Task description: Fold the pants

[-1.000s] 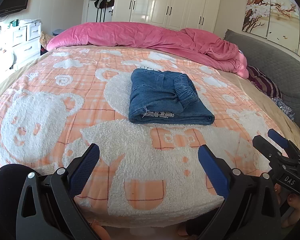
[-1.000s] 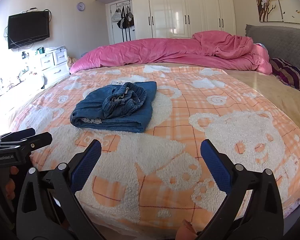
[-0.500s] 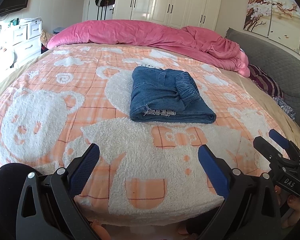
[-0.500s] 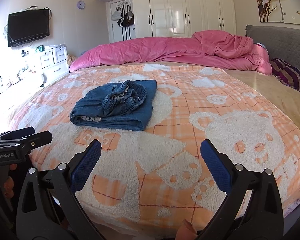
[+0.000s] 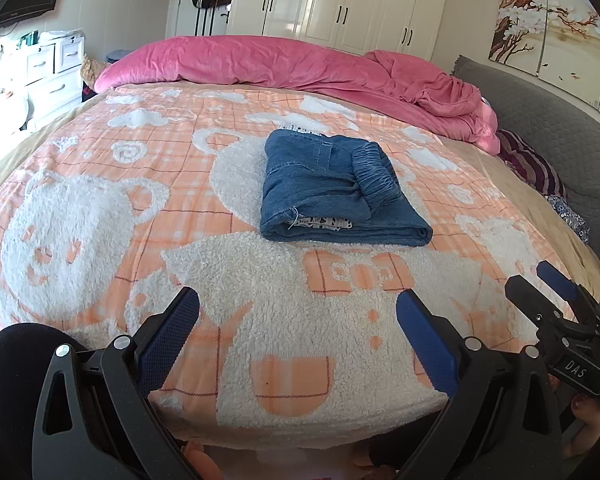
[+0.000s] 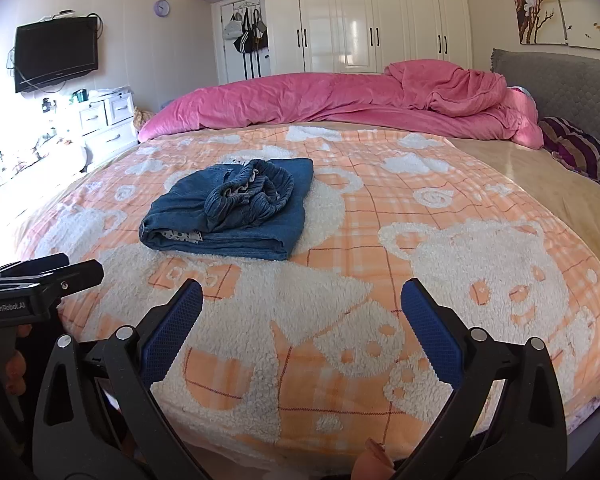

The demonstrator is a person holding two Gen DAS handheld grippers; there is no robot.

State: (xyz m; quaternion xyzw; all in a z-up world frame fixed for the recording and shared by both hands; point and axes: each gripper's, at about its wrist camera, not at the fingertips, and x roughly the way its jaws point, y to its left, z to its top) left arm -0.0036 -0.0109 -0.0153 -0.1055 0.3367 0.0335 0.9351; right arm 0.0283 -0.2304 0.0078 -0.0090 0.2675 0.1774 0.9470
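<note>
Pants (image 5: pixel 336 188) are lying folded on the bear blanket (image 5: pixel 100 208), pink duvet (image 5: pixel 300 68) at twelve o'clock; left gripper (image 5: pixel 298 328) and right gripper (image 6: pixel 302 316) are gaping wide, empty.

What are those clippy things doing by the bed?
A person holds two grippers. The left gripper and right gripper are both open and empty, near the bed's edge. The blue jeans lie folded into a bundle on the orange bear blanket, with nothing touching them. The folding looks done.

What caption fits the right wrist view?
Folded jeans lie on the bear blanket, with the open right tongs held back, empty, at the bed's near edge.
</note>
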